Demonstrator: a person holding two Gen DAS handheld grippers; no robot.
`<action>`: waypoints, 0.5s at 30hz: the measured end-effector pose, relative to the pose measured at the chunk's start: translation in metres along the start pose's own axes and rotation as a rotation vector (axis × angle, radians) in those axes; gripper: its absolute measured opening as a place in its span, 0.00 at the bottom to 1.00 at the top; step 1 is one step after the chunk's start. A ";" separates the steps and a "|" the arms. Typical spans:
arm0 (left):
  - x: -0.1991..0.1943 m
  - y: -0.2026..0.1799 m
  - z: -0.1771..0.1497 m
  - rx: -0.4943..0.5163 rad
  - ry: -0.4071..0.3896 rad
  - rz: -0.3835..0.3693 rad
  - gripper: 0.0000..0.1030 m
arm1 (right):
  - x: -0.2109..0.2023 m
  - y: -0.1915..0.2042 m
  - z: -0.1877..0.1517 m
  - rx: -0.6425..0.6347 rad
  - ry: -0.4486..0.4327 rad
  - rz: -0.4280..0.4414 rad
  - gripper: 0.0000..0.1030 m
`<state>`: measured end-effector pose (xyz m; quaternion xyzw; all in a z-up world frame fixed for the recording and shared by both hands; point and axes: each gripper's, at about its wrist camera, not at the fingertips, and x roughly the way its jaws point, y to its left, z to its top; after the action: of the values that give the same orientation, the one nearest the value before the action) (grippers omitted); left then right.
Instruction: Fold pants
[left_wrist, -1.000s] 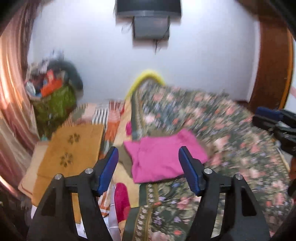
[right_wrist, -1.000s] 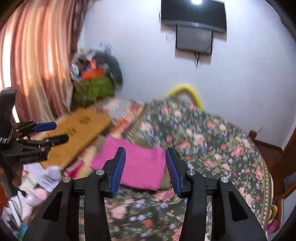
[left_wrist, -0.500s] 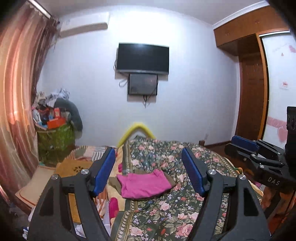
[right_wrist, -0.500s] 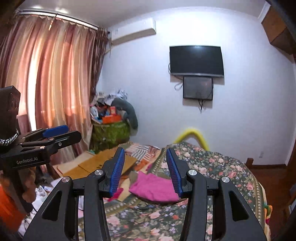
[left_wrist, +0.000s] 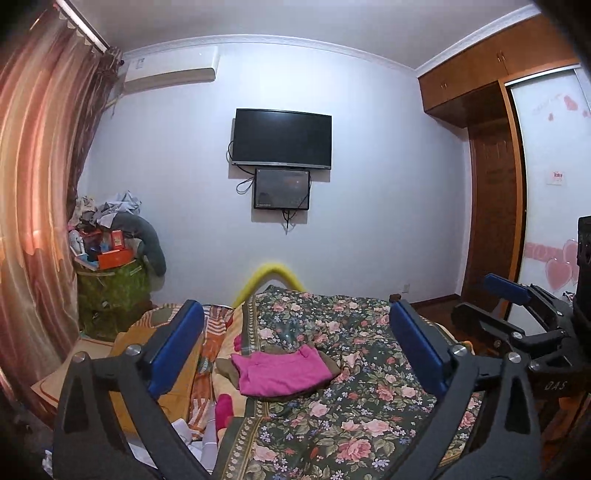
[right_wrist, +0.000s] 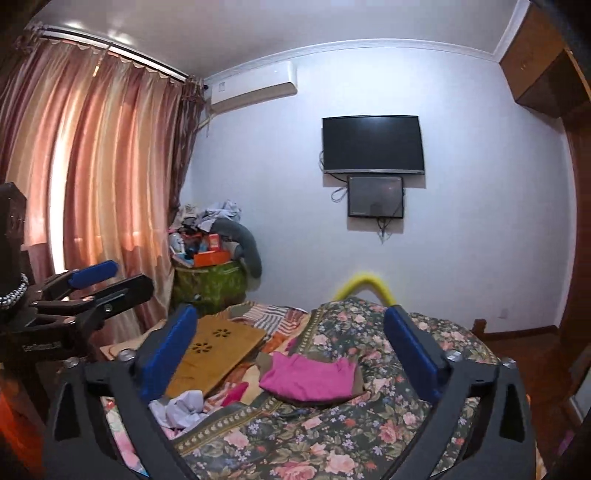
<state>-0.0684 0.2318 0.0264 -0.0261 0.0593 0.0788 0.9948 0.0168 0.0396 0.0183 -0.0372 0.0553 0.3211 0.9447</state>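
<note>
Folded pink pants (left_wrist: 282, 373) lie on a brown garment, on the floral bed cover (left_wrist: 369, 369) near its left side. The pants (right_wrist: 308, 376) also show in the right wrist view. My left gripper (left_wrist: 297, 308) hangs well back from them, jaws opening wide with only air between. My right gripper (right_wrist: 291, 310) is just as far back, its jaws opening too, and nothing is held. Each gripper shows in the other's view, the right gripper (left_wrist: 517, 306) at the right edge and the left gripper (right_wrist: 103, 280) at the left.
An orange perforated board (right_wrist: 214, 350) lies left of the pants, with crumpled white cloth (right_wrist: 181, 406) in front of it. A green bag (left_wrist: 110, 291) piled with clutter stands by the curtain. A yellow padded rail (left_wrist: 271, 273) arches at the bed's far end. A wardrobe (left_wrist: 491, 221) fills the right.
Both grippers have pulled back and up from the pants, tilting up so the wall and TV came into view. Both pairs of jaws have spread much wider.
</note>
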 end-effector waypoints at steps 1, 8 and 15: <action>0.000 0.000 -0.001 -0.002 0.003 -0.005 0.99 | -0.002 0.001 0.000 0.000 0.001 -0.004 0.99; 0.002 0.003 -0.008 -0.009 0.018 -0.001 1.00 | -0.004 0.002 -0.004 0.010 0.007 -0.023 0.99; 0.010 0.010 -0.016 -0.021 0.043 0.001 1.00 | -0.008 0.003 -0.008 0.007 0.008 -0.025 0.99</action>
<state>-0.0623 0.2426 0.0092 -0.0383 0.0798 0.0795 0.9929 0.0082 0.0365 0.0113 -0.0361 0.0596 0.3089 0.9485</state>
